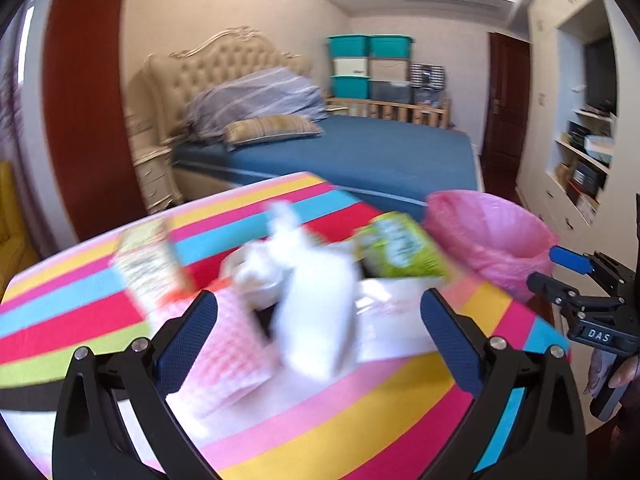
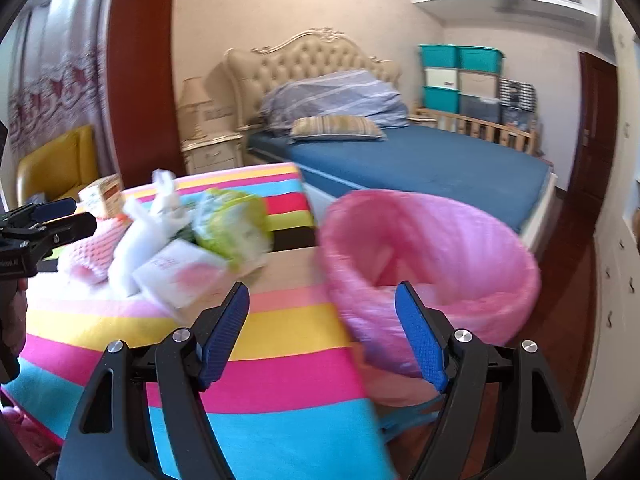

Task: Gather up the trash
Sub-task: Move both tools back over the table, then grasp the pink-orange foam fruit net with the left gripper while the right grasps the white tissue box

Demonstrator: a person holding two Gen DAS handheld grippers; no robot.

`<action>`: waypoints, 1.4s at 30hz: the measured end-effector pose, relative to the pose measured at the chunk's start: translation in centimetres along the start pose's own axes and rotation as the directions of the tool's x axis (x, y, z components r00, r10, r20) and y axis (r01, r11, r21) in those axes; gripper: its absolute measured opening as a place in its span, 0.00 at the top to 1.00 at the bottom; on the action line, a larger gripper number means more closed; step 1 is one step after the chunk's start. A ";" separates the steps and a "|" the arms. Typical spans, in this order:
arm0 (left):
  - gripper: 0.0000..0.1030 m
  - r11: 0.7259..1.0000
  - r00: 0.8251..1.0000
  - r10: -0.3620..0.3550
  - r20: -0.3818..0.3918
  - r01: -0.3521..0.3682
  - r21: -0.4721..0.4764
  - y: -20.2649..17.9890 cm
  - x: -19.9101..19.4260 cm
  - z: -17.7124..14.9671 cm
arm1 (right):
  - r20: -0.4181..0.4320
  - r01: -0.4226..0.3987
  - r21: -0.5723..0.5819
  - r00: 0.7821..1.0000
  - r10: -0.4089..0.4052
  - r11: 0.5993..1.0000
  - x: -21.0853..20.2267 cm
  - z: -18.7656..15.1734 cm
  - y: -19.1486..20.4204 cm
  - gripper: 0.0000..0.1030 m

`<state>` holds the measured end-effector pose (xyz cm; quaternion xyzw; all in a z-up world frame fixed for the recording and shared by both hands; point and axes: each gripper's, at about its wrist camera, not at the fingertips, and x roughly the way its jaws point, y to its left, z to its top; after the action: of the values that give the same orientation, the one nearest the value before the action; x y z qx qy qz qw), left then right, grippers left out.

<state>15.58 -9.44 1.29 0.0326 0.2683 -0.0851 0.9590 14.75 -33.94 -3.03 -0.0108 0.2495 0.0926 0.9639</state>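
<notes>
The left gripper has its jaws wide apart over a blurred white plastic bag. The right gripper has its jaws apart and empty by the pink-lined bin; only its view shows the bin's inside. A green packet and pink foam crowd the striped worktop.

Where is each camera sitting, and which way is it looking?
Left wrist: rides on the left gripper, looking along its open fingers at the white bag on the striped table; the right gripper shows at the right edge.
Right wrist: rides on the right gripper, facing the pink-lined bin; the left gripper shows at the left edge.
Both show the trash pile, the bin and the bed.
</notes>
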 end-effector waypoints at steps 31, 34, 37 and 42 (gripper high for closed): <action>0.05 0.983 0.990 0.131 -0.048 -0.136 -0.124 7.9 -2.1 -3.6 | -0.219 -0.275 -0.311 0.952 0.213 0.910 4.1 -0.6 12.1 0.28; 0.05 0.982 0.989 0.145 -0.035 -0.148 -0.116 8.2 -2.7 -3.7 | -0.223 -0.308 -0.350 0.945 0.241 0.884 3.6 -0.8 14.0 0.30; 0.05 0.979 0.987 0.155 -0.027 -0.158 -0.126 8.8 -3.2 -3.8 | -0.198 -0.295 -0.365 0.951 0.236 0.883 3.1 -0.5 14.6 0.39; 0.05 0.973 0.990 0.137 -0.038 -0.142 -0.179 10.1 -3.2 -4.1 | -0.167 -0.218 -0.288 0.970 0.175 0.932 3.0 1.2 12.9 0.41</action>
<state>12.56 1.41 -0.40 -0.0352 0.2839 0.0077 0.9582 15.55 -20.66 -3.15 -0.1405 0.2984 0.2252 0.9168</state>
